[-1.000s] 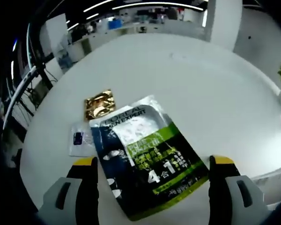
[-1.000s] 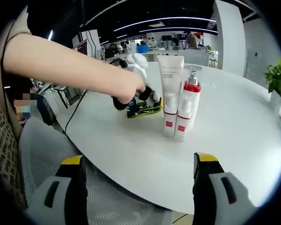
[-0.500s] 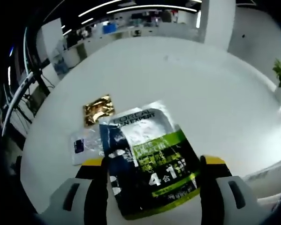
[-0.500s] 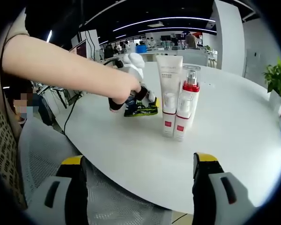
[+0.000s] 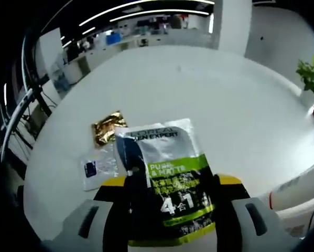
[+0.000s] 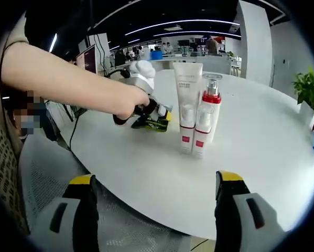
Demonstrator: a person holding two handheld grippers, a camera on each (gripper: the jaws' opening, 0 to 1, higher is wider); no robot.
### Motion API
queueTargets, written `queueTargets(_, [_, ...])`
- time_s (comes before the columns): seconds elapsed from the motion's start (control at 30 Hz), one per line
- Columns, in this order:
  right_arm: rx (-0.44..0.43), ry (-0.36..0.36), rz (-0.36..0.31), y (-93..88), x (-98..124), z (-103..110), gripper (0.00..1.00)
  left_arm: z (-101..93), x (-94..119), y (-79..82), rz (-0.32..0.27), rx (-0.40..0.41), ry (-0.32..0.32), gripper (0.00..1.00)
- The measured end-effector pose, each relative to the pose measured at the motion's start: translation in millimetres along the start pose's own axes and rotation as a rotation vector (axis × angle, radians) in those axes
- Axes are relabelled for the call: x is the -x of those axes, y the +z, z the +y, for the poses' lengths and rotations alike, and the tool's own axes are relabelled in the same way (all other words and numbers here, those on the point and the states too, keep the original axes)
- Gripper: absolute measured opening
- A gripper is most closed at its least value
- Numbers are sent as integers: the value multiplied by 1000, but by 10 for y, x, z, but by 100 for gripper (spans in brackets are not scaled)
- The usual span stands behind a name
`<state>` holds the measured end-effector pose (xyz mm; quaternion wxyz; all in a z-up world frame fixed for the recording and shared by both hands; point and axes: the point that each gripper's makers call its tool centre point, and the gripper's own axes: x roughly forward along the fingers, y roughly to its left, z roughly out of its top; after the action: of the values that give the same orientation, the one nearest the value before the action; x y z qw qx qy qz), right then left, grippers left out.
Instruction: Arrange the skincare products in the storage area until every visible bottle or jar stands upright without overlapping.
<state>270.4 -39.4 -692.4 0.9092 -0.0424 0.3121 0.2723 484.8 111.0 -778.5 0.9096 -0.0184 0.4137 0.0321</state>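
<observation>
As my left gripper [image 5: 170,210] narrowed from a wide stance a second earlier, its jaws came in against both edges of the flat silver, navy and green face-mask sachet [image 5: 164,178] lying on the round white table [image 5: 225,105]; I judged it pinched. Beyond it lay a gold foil packet [image 5: 108,127] and a clear sample sachet [image 5: 97,167]. My right gripper [image 6: 154,207] hung open, near the upright white tube [image 6: 187,107] and red-collared pump bottle [image 6: 207,115].

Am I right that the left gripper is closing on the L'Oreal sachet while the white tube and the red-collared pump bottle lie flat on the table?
Not quite: the white tube and pump bottle stand upright side by side on the table, as the right gripper view shows. The left gripper does have its jaws at the L'Oreal sachet.
</observation>
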Motion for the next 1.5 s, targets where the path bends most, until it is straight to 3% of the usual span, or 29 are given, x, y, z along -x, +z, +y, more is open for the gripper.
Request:
queueTargets(0.1, [1,-1,-1,2,0,0,94,-58,32,40,-26,-73,-56,46])
queueTargets(0.13, [1,-2,-1,1,0,-1,94,-52,69,16,-6,-85,-55,39])
queueTargets(0.27, [5,-5,-2,4,2,-7,93,-75,45,58,-38,-102,-89,24])
queueTargets(0.43, [8,-8,-5,8,4,-9,93,-45,83,43,-45,-86,-127,17])
queueTargets(0.67, [11,-5,-6,12,4,-4,93,-132,231,32,-62,13,-269,12])
queueTargets(1.0, [5,39,-21,65,1,74,93,-121,650,-11,-111,10,-416,9])
queueTargets(1.2, [-20,84,-71,221,25,181,87,-137,1088,71,-189,-53,-527,9])
queueTargets(1.43, [-53,158,-156,517,32,361,81,-142,1509,7,-240,-103,-629,9])
queueTargets(1.5, [-106,187,-193,605,28,404,80,-153,1588,-10,-247,-106,-665,9])
